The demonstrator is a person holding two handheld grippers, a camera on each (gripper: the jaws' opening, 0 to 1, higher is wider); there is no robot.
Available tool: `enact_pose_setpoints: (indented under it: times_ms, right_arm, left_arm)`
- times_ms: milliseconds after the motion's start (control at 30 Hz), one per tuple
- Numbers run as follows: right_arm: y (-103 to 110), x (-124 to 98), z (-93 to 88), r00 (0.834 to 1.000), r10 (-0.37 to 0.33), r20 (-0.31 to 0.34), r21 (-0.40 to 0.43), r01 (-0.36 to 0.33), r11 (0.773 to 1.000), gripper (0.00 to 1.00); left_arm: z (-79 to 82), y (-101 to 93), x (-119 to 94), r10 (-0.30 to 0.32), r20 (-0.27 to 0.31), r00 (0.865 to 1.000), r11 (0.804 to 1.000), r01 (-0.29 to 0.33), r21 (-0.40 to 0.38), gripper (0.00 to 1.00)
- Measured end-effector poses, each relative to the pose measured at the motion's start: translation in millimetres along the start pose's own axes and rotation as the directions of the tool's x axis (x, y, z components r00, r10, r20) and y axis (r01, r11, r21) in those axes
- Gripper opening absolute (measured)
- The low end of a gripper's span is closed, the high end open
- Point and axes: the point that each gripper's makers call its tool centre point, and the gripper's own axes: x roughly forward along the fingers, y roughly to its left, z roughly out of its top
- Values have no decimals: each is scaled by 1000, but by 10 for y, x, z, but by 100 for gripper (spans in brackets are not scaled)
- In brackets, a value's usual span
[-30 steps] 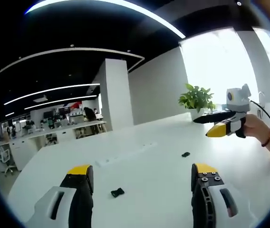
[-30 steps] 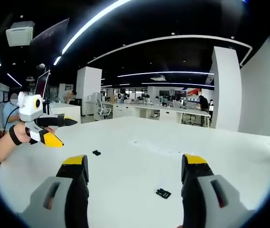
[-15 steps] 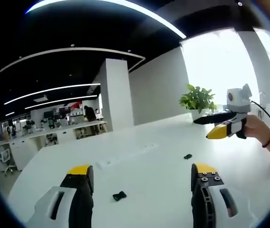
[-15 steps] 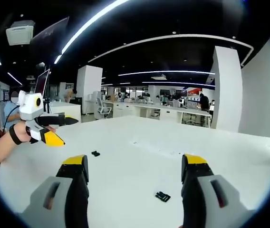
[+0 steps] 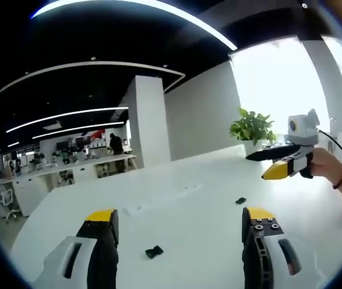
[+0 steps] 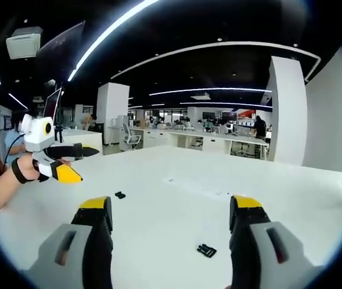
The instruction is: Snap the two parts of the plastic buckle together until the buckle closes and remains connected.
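White and glossy, the desk carried two small black plastic buckle halves lying well apart: one between the left hand-held gripper's spread jaws, the other between the right hand-held gripper's spread jaws. Neither gripper held anything.

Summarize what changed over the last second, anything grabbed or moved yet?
Nothing grabbed or let go. Both buckle halves still lie apart on the white table; their small drift in the views looks like camera motion. The left claw and right claw stay open and empty above the table.
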Motion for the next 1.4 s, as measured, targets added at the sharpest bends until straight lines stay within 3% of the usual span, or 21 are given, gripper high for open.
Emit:
enact_pose_setpoints:
  times_ms: [200, 600, 933, 1400]
  right_arm:
    - [-26, 33, -38, 1000, -2, -17, 8, 2, 1000, 80]
    - [-18, 106, 32, 1000, 7, -8, -3, -8, 1000, 80]
    - [-120, 152, 10, 1000, -2, -10, 19, 2, 1000, 80]
    - [-177, 174, -10, 1000, -12, -21, 24, 12, 1000, 79]
  left_arm:
    - [-39, 6, 5, 4, -10, 1000, 1000, -4, -2, 85]
    - [47, 101, 59, 14, 5, 1000, 1000, -14, -14, 85]
    - [-15, 185, 123, 27, -21, 999, 1000, -27, -15, 85]
    - [-47, 158, 147, 18, -14, 1000, 999, -19, -50, 85]
